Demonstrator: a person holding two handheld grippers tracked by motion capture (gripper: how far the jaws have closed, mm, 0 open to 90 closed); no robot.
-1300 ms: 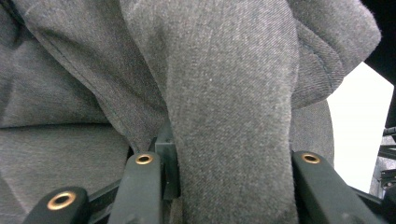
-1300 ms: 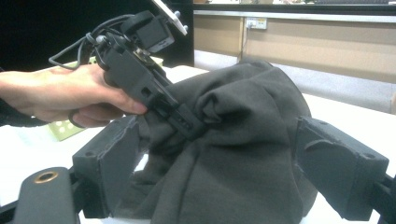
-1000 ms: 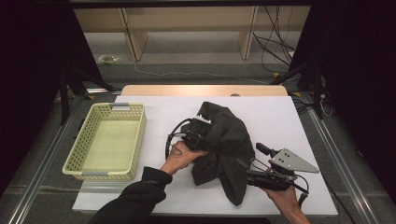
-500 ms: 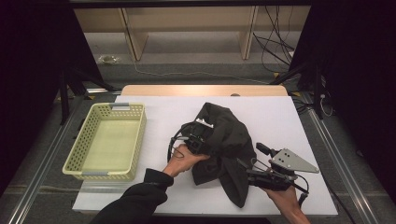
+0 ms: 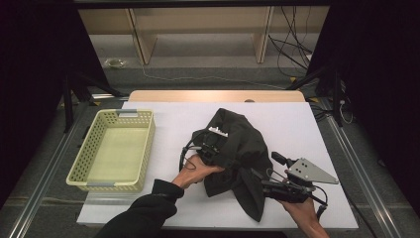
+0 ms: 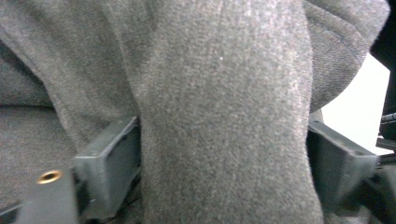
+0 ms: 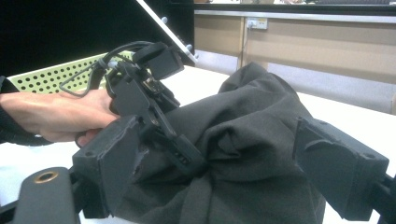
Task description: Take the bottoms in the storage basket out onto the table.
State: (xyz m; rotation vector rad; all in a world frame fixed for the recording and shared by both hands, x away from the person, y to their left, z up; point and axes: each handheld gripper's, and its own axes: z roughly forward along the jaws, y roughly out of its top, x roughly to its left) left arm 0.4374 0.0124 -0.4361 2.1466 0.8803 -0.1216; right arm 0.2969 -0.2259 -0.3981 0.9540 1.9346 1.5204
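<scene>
**White bench, dark garment mid-fold**

Your left tool (image 5: pixel 214 145) has just been spreading its jaws around a thick fold of the dark garment (image 5: pixel 237 148), letting it settle mid-bench. Your right tool (image 5: pixel 277 191) stands wide too, cloth between its jaws, apparently steadying the near edge. A yellow basket (image 5: pixel 143 148) waits left.

Dark cloth (image 5: pixel 237 148) hides left tongs (image 5: pixel 218 148) tips; cloth bottom cut off in left gripper view
</scene>
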